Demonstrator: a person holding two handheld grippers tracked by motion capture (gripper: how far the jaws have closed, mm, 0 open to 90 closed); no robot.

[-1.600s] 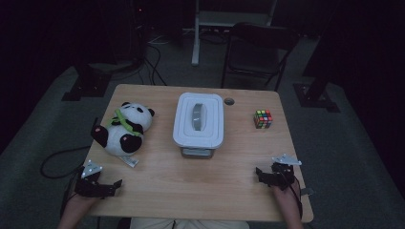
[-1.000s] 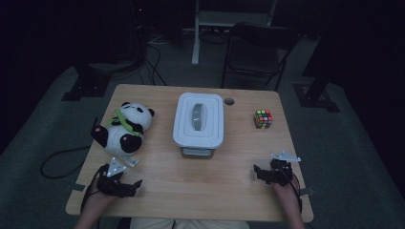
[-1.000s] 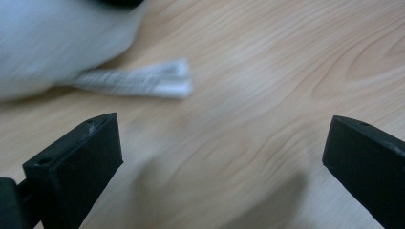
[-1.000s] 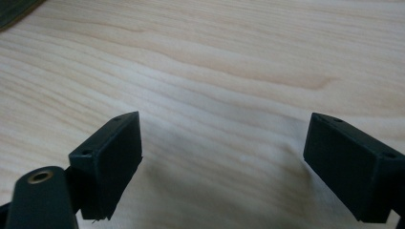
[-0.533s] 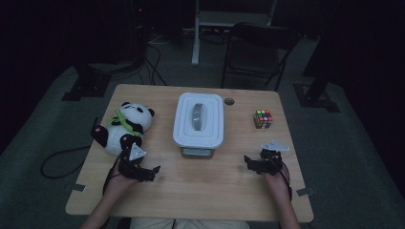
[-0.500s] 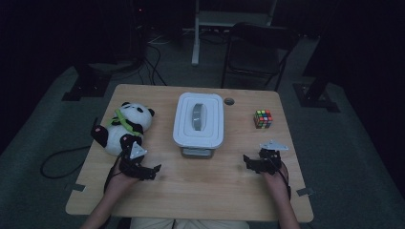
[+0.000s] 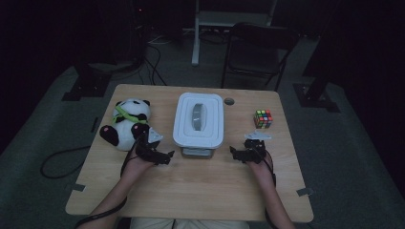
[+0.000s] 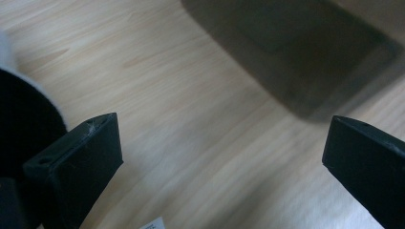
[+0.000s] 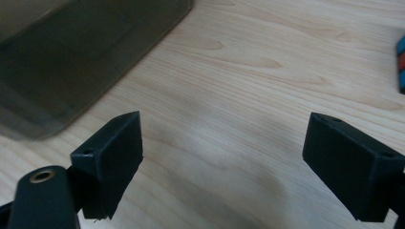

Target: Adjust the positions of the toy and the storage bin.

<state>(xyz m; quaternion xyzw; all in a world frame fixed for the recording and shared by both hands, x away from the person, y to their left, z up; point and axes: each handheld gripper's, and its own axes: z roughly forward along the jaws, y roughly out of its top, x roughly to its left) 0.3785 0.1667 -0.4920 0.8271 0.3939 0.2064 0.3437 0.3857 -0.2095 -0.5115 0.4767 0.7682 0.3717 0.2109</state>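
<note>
you are at the approach and nothing is grasped yet. the white lidded box (image 7: pixel 198 120) sits closed mid-table, and both your grippers flank its near end: your left gripper (image 7: pixel 165 156) just beside its near left corner, next to the panda toy (image 7: pixel 125 123), your right gripper (image 7: pixel 235 153) off its near right corner. both have jaws spread wide apart over bare wood, holding nothing. gripping and opening the box are left. compared with 1.6 s ago, both grippers have moved from the table's near edge in toward the box.

Black grippers with blocky fingers (image 8: pixel 76 162), grey plates, trailing cables.
</note>
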